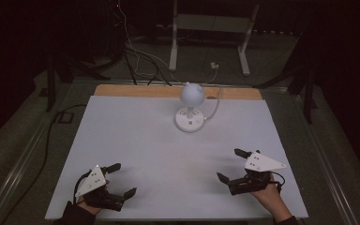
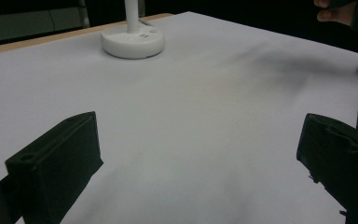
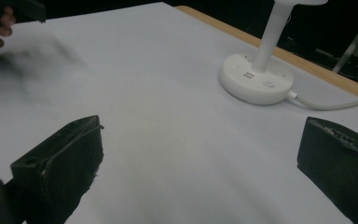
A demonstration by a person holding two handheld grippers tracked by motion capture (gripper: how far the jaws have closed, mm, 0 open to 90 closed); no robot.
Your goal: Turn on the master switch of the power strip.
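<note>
- Overhead, in the high view, a white lamp (image 1: 190,105) stands on the sheet-covered table (image 1: 136,154) at about 12 o'clock, near the far edge, its round head above a disc base and its cord (image 1: 215,105) running off to the back right.
- Both grippers sit low at the near edge, well apart from the lamp: the left gripper (image 1: 122,180) at about 7 o'clock, the right gripper (image 1: 229,165) at about 5 o'clock. Each has its jaws spread wide and nothing between them.
- Next, the left gripper view: its two black jaws stand far apart over bare sheet, empty. The lamp's base (image 2: 132,41) lies ahead at about 11 o'clock, with the stem rising out of frame. The person's other hand (image 2: 335,11) shows at about 1 o'clock.
- Last, the right gripper view: jaws again wide and empty. The base (image 3: 256,77), with small buttons on top, lies at about 1 o'clock, and the cord (image 3: 331,103) leaves it toward 3 o'clock.
- My reading is that the work is at its start, with both grippers at rest and the approach not yet begun.
- A likely next move is a reach forward to the lamp, the right gripper being slightly nearer; it would need to come in low at the base or close gently around the thin stem without tipping it.
</note>
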